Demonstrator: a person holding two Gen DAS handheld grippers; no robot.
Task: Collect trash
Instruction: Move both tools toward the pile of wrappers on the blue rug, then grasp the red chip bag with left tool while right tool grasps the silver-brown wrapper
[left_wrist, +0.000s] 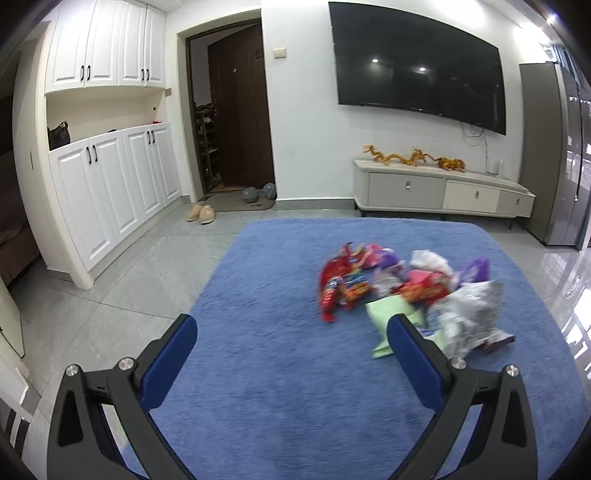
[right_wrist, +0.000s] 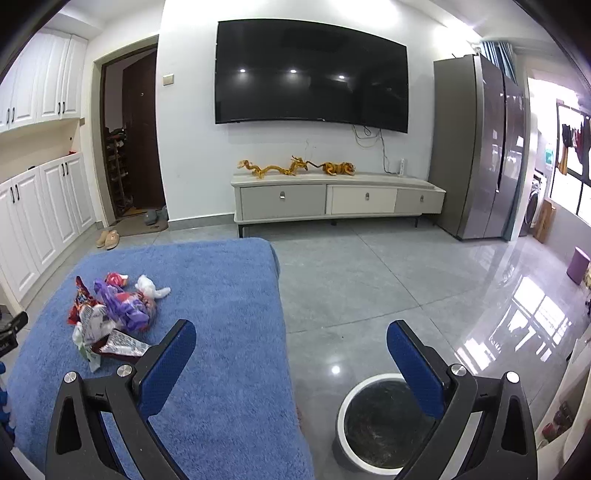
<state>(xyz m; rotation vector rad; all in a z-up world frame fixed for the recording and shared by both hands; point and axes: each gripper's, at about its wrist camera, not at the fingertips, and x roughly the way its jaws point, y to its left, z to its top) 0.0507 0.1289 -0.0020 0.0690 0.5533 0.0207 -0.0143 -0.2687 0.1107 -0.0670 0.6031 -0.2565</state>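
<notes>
Blue fuzzy-covered surface (left_wrist: 295, 369) carries crumpled snack-wrapper pile (left_wrist: 406, 291); left claw (left_wrist: 291, 332) released. Only rt view shows white-rimmed round bin (right_wrist: 380, 417); right claw (right_wrist: 291, 339) released.

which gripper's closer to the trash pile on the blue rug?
Left. The left gripper hangs open right at the near edge of the trash pile. The right gripper is off to its right, toward the bin.

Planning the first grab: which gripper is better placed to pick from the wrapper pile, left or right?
Left. The left gripper is open, with the wrapper pile just ahead on the blue rug. The right gripper, also open, sits over the rug's edge near the bin, the pile off to its side.
</notes>
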